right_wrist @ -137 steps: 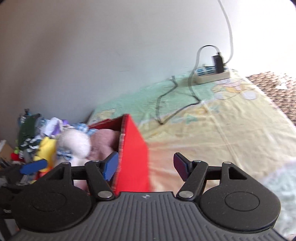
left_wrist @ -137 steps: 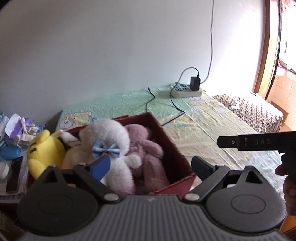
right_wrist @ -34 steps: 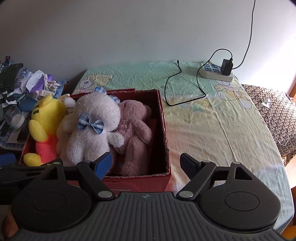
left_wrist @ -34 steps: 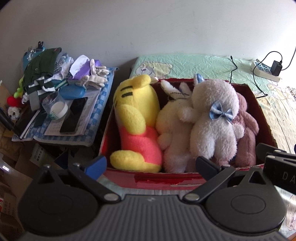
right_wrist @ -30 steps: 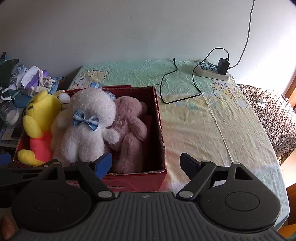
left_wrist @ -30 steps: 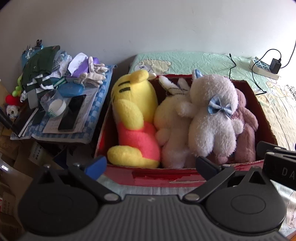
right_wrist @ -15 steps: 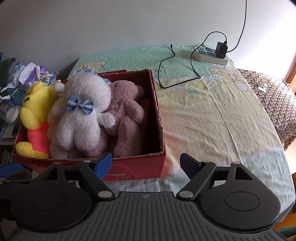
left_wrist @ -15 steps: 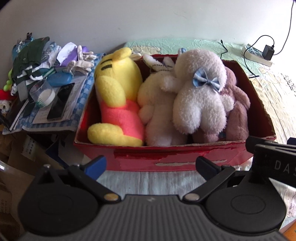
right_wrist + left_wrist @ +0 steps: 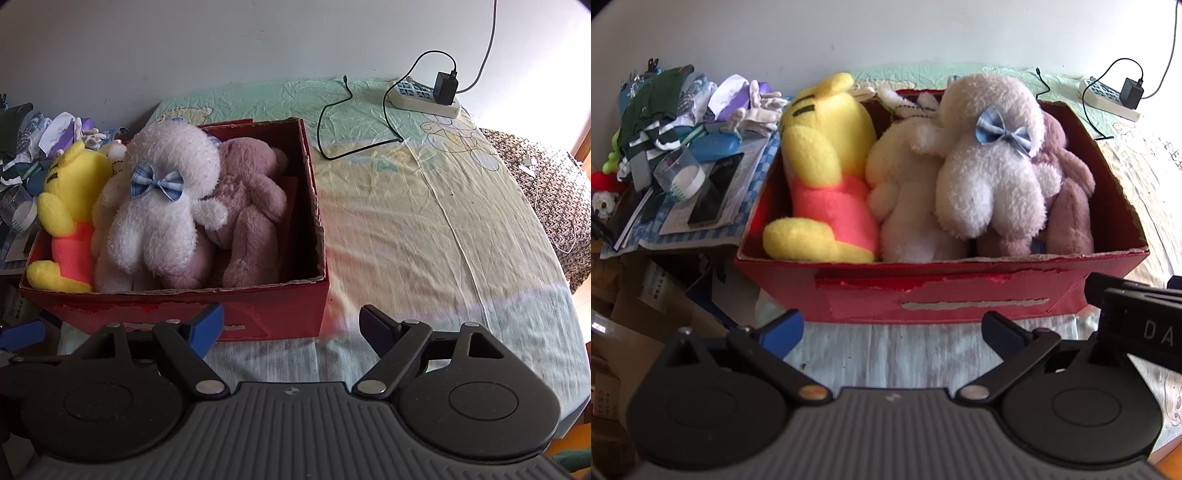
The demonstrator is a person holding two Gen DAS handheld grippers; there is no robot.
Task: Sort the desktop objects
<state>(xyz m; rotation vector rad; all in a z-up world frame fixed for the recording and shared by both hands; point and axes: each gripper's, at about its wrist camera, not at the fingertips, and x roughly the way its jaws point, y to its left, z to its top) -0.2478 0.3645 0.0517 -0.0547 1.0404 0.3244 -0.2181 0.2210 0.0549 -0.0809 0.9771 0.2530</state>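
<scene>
A red cardboard box [image 9: 942,295] [image 9: 273,306] stands on the table's left part. In it lie a yellow bear in a red shirt [image 9: 823,173] [image 9: 70,206], a cream rabbit [image 9: 905,192], a white plush with a blue bow [image 9: 993,158] [image 9: 162,195] and a mauve bear [image 9: 1067,192] [image 9: 251,206]. My left gripper [image 9: 892,328] is open and empty, just in front of the box. My right gripper [image 9: 291,321] is open and empty at the box's front right corner; its body shows in the left wrist view [image 9: 1137,321].
A side stand left of the box holds clothes [image 9: 657,107], gloves [image 9: 753,107], a plastic cup [image 9: 679,177] and a phone [image 9: 716,192]. A power strip [image 9: 424,96] with charger and cable [image 9: 332,122] lies at the table's back. A patterned seat [image 9: 546,192] stands to the right.
Both grippers have pulled back and down from the box, which now sits farther ahead with its front wall in view. Both stay open and empty.
</scene>
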